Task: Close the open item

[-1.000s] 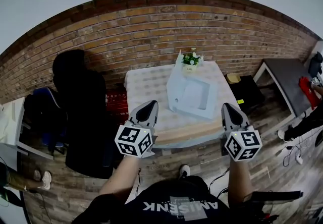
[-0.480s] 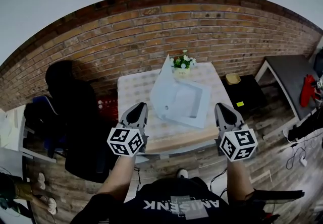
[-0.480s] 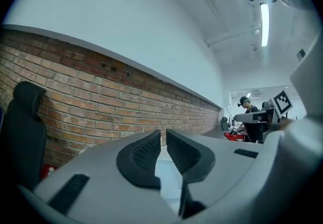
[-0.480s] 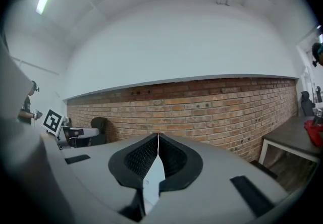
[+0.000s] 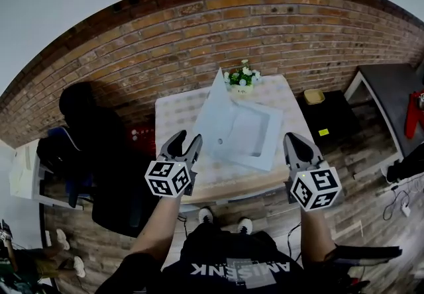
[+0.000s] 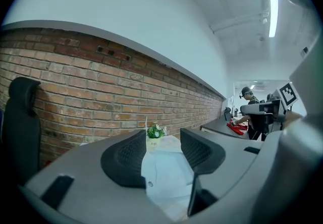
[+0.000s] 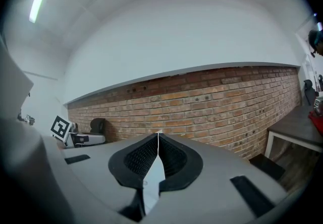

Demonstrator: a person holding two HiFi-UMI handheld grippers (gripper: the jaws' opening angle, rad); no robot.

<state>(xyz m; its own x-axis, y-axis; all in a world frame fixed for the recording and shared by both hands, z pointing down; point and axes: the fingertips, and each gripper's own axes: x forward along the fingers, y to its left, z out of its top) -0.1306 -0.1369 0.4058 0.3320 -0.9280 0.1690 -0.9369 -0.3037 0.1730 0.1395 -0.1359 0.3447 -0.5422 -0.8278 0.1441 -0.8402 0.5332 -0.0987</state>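
A white box (image 5: 246, 132) lies open on the small table (image 5: 177, 112), its lid (image 5: 213, 102) standing up on the left side. My left gripper (image 5: 185, 140) hovers over the table's near left edge, short of the box; its jaws are opening and hold nothing. In the left gripper view the box (image 6: 166, 167) shows in the gap of the left gripper (image 6: 162, 140). My right gripper (image 5: 291, 138) hangs at the near right corner, shut and empty. In the right gripper view, the right gripper (image 7: 158, 137) has its pads together.
A small pot of flowers (image 5: 242, 78) stands at the table's far edge by the brick wall. A black office chair (image 5: 93, 128) is at the left. A low black stand (image 5: 329, 119) and a grey table (image 5: 391, 87) are at the right. A person (image 6: 251, 113) stands far off.
The left gripper's jaws have gone from shut to apart. Both grippers have stayed near the table's front edge while the head view has shifted slightly.
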